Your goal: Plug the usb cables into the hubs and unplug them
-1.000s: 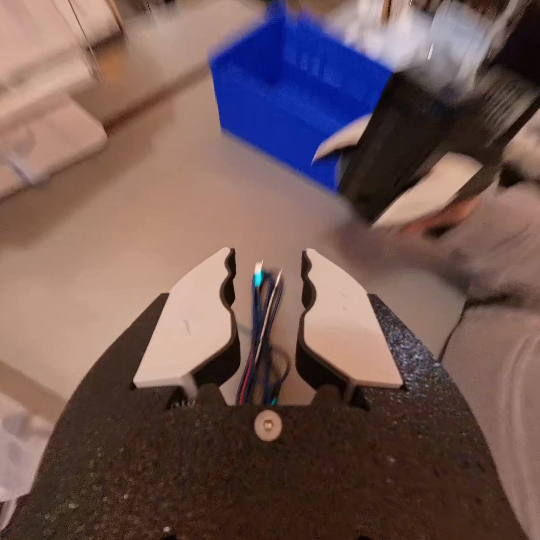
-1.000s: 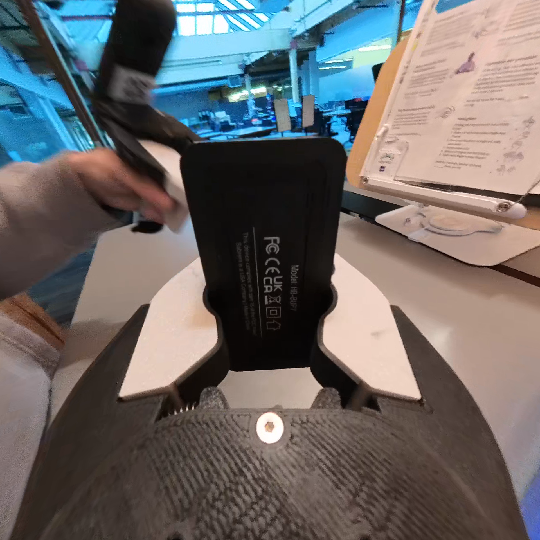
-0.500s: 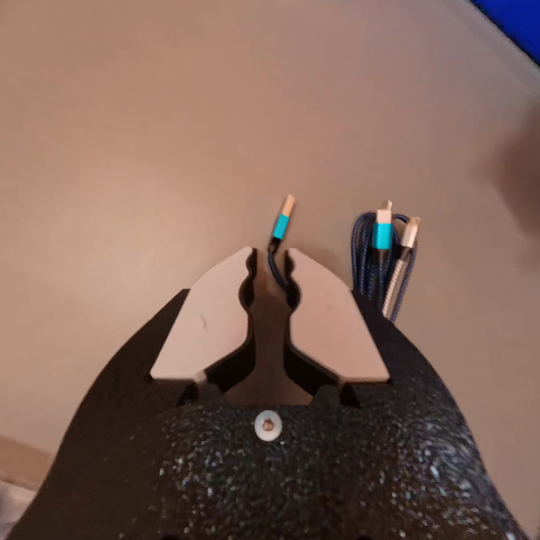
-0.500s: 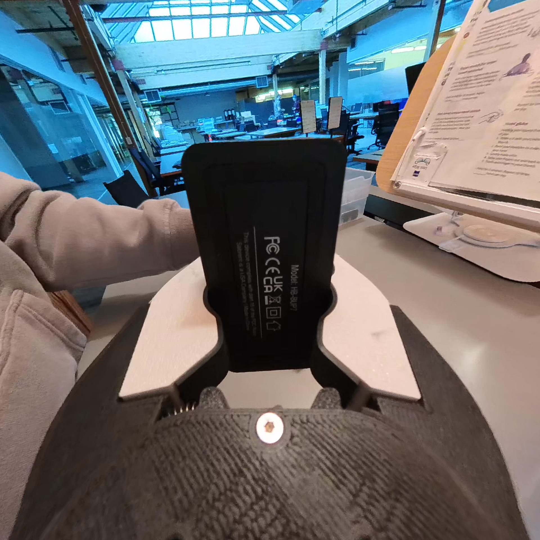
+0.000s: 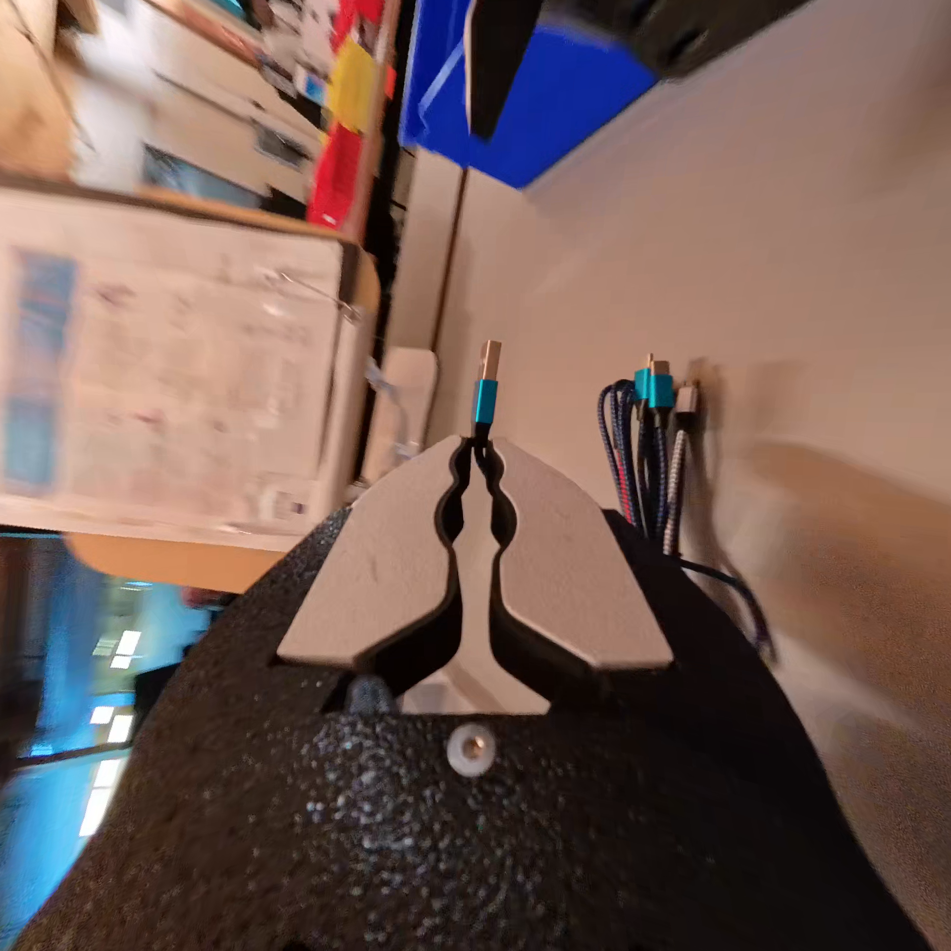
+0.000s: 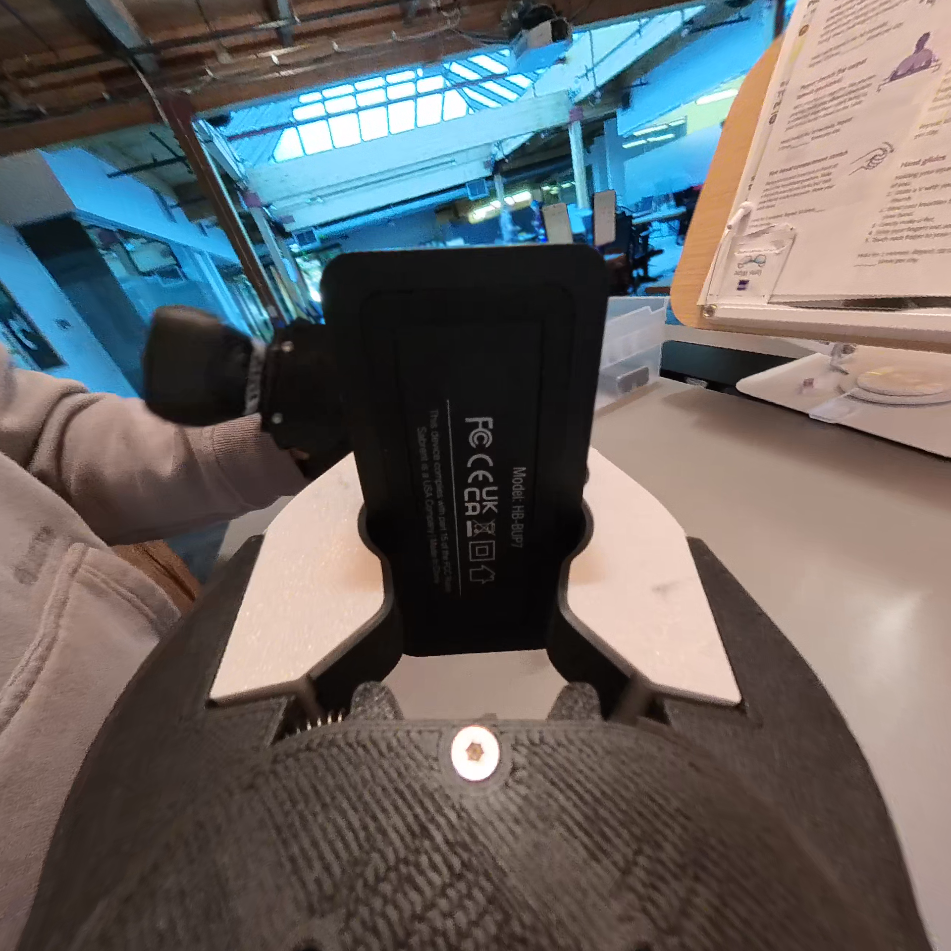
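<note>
Teal-collared usb cable (image 5: 486, 399) is pinched at the tips of our left tool (image 5: 478, 445), plug sticking out forward above the worktop (image 5: 669, 247). Spare cables (image 5: 648, 442) lie bundled just to its right. Our right tool (image 6: 473, 525) is clamped on the black hub (image 6: 463, 411), held upright, label side facing us.

The held USB cable (image 5: 486, 401) has a teal sleeve and metal plug; the bundle (image 5: 649, 453) is braided blue, red and grey. The hub (image 6: 465, 447) is black, the bin (image 5: 535, 98) blue, the table (image 5: 669, 257) beige.
</note>
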Tool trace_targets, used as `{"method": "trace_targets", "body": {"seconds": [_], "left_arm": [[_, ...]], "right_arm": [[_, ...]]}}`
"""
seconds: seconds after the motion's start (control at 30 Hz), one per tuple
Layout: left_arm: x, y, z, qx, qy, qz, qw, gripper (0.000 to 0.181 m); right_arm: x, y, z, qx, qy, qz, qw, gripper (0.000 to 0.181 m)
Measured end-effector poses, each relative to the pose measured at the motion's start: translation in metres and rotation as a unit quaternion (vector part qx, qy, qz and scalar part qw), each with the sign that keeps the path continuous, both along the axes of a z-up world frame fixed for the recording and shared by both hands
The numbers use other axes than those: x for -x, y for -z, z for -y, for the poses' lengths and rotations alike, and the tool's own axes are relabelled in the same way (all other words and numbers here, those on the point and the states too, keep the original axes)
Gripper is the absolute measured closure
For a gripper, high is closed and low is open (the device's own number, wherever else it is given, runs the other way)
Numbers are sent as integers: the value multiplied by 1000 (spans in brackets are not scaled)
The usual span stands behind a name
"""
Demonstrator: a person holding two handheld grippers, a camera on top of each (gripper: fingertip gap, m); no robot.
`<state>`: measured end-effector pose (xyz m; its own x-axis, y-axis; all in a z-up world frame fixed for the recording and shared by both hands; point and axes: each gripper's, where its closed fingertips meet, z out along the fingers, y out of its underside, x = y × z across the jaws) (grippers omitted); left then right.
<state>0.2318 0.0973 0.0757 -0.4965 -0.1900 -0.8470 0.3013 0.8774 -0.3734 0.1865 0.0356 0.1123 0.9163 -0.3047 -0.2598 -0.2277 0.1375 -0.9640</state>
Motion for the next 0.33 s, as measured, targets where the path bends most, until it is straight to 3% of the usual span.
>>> {"method": "trace_targets", "body": {"seconds": [0.03, 0.13, 0.33], "left_arm": [[6, -9, 4, -18, 7, 35, 999, 177], [25, -28, 19, -56, 27, 97, 993, 177], [43, -39, 41, -68, 46, 98, 992, 177]], "right_arm": [[1, -1, 0, -12, -9, 0, 1000, 110], [6, -6, -1, -48, -34, 0, 998, 110], [19, -12, -4, -88, -77, 15, 993, 110]]}}
